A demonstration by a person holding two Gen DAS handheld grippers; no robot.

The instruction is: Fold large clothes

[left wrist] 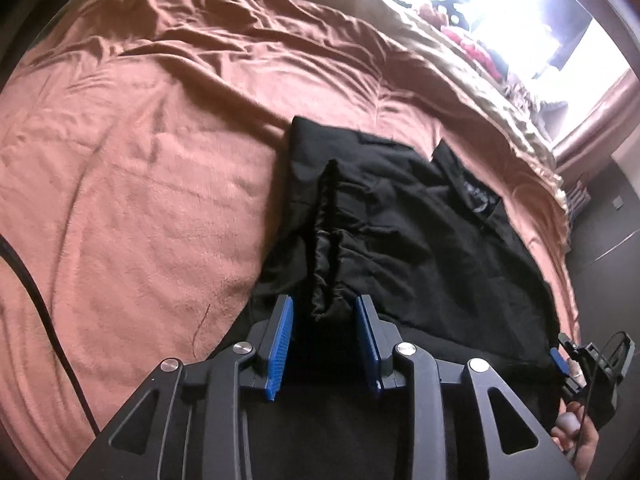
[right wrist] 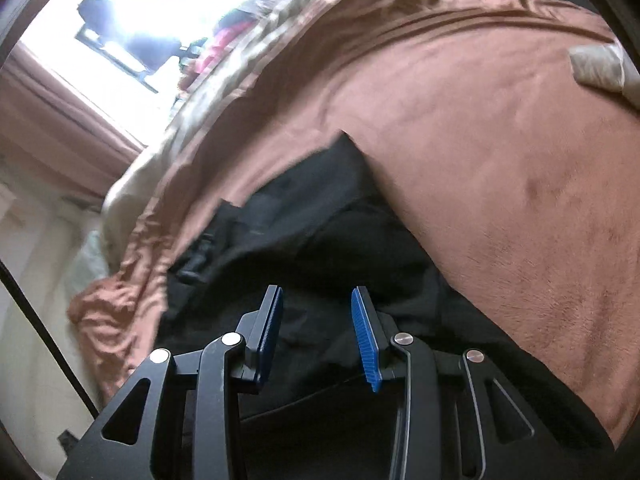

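A black garment lies partly folded on a rust-brown blanket that covers a bed. A raised ridge of its shiny black fabric runs toward my left gripper and ends between the blue pads. The pads stand clear of the ridge on both sides, so the left gripper is open. In the right wrist view, the same garment lies dark and blurred under my right gripper. The right jaws are apart over the cloth, and nothing is pinched between them.
The blanket spreads wide around the garment. A beige sheet edge and a bright window lie beyond the bed's far side. A black cable crosses the blanket at the left. A hand shows at the lower right.
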